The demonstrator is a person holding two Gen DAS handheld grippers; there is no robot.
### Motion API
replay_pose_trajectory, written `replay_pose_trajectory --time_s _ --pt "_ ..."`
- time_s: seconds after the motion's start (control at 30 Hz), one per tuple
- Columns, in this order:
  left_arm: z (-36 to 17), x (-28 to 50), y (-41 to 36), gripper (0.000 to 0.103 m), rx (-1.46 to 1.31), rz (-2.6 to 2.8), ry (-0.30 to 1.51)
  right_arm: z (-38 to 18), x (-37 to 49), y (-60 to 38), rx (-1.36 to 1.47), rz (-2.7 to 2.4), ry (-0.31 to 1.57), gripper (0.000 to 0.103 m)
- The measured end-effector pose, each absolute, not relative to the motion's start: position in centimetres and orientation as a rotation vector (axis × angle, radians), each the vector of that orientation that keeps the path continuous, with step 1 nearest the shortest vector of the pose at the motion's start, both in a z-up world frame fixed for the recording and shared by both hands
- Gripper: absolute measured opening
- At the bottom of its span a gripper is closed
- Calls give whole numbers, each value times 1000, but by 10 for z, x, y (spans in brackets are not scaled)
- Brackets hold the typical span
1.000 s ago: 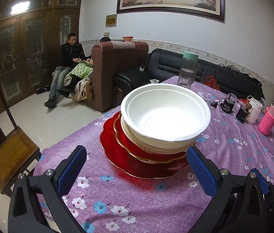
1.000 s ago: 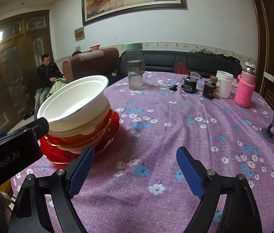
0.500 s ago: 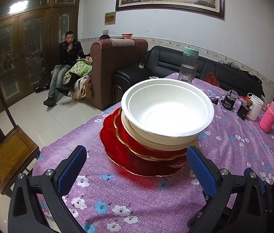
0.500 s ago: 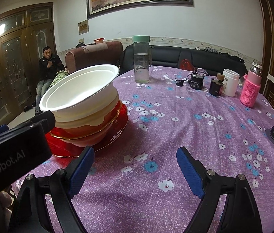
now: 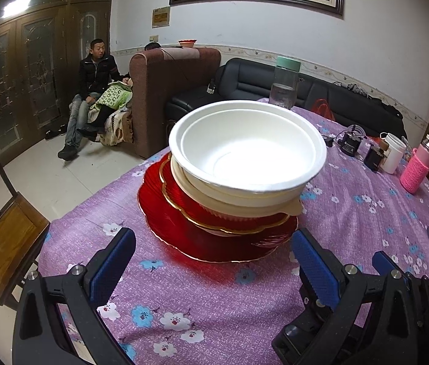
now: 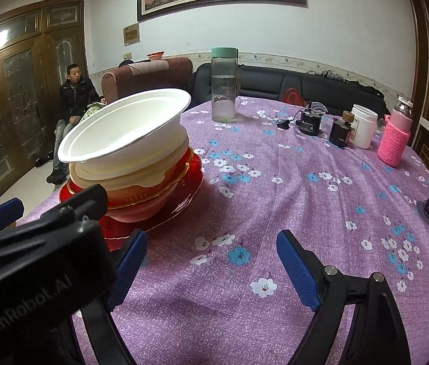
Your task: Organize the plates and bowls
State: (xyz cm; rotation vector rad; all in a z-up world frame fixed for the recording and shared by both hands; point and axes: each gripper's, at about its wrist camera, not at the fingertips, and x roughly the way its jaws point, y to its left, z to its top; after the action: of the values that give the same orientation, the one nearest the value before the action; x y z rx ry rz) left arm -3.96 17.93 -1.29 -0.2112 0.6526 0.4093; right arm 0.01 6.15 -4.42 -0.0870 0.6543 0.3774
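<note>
A stack stands on the purple flowered tablecloth: a large red plate at the bottom, a gold-rimmed red plate on it, then a cream bowl, and a white bowl on top, tilted. My left gripper is open just in front of the stack, its blue pads apart and empty. In the right wrist view the white bowl and the stack sit at left. My right gripper is open over bare cloth to the right of the stack, holding nothing. The left gripper's body fills the lower left.
A clear bottle with a green lid stands beyond the stack. Small dark devices, a white cup and a pink-sleeved bottle line the far right. A wooden chair stands left of the table. A person sits on a sofa.
Both views have shifted slightly, so the stack sits a little nearer and higher in frame. Both grippers stay open and empty. The stack has not moved.
</note>
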Motion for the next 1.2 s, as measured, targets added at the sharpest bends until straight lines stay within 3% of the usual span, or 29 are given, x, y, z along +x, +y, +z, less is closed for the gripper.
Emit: replay_pose_trajectory --time_s 0.63,0.97,1.2 --pt "-18 -35 177 103 -216 399 665 -46 2 61 -84 372 667 90" --pt "17 -75 165 103 -203 464 406 -40 1 50 -51 370 645 90" --pt "27 -71 168 103 -199 443 427 -28 -9 47 -49 390 591 90"
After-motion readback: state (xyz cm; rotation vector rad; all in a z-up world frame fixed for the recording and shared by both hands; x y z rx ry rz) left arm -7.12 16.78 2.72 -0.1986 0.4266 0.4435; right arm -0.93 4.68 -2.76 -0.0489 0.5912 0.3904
